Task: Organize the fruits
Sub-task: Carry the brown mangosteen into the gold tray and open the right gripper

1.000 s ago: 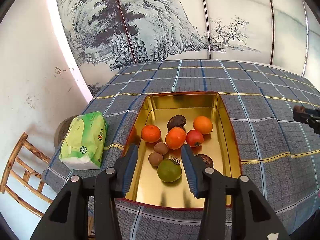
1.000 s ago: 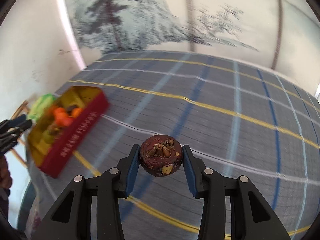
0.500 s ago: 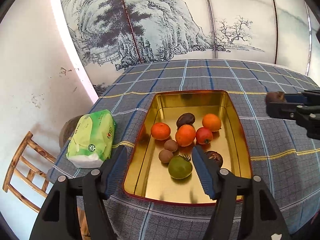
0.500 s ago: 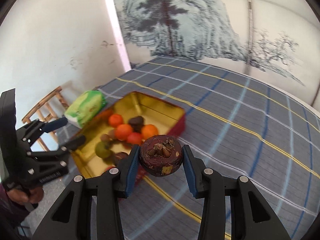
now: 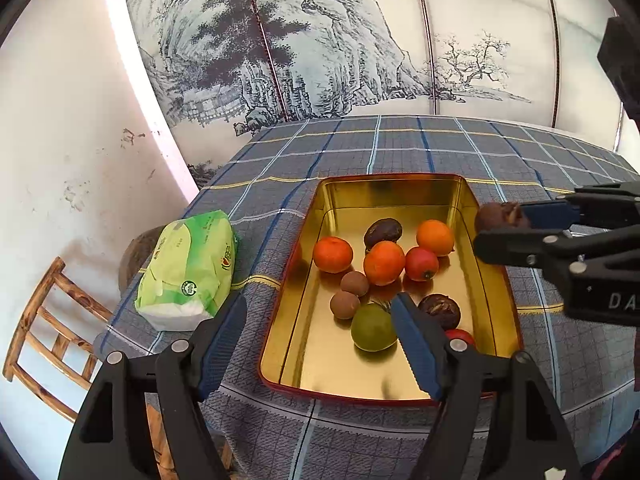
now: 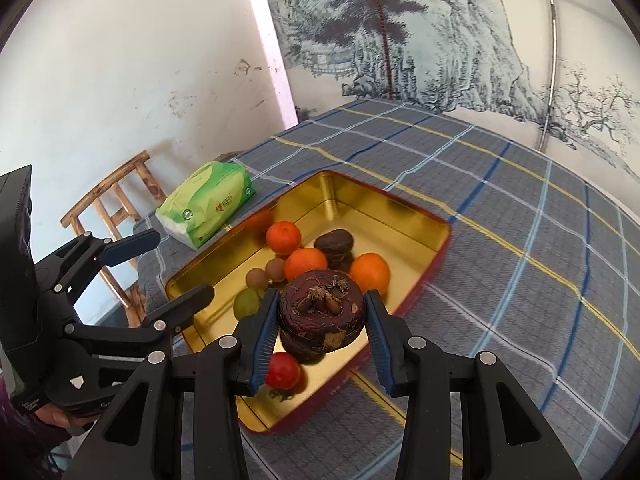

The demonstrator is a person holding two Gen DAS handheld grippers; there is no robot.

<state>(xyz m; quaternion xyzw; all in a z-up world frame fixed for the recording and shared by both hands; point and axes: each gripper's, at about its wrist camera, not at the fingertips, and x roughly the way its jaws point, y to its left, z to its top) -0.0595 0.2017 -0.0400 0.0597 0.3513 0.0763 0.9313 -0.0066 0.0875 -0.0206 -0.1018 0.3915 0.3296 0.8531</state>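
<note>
The gold tin (image 5: 400,384) with red outside walls sits in the middle of the left wrist view, on the checked tabletop (image 5: 400,148). Inside it you have three oranges: one at the left (image 5: 332,254), one in the middle (image 5: 384,262) and one at the upper right (image 5: 435,237). There are two small brown round fruits (image 5: 354,283), one just below the other, and one green fruit (image 5: 373,327) near the bottom. There are two red fruits: one (image 5: 421,263) beside the middle orange and one (image 5: 460,336) low down, partly hidden behind your left finger. Two dark purple fruits also lie in the tin, one at the top (image 5: 383,231) and one at the lower right (image 5: 439,310).

Your right gripper (image 6: 322,330) is closed on a third dark purple fruit, the held mangosteen (image 6: 322,316). It sits between the two blue fingers (image 6: 264,336), at the lower middle of the right wrist view, up in the air over the near side of the tin. In the left wrist view it shows at the right edge, just past the tin's right wall.

Your left gripper (image 5: 320,344) is open and holds nothing. Its fingers (image 5: 416,344) spread wide at the bottom of the frame, one over the tin and one over the cloth.

A green tissue pack (image 5: 188,264) lies on the tabletop left of the tin. A wooden chair (image 5: 44,332) stands at the lower left.
</note>
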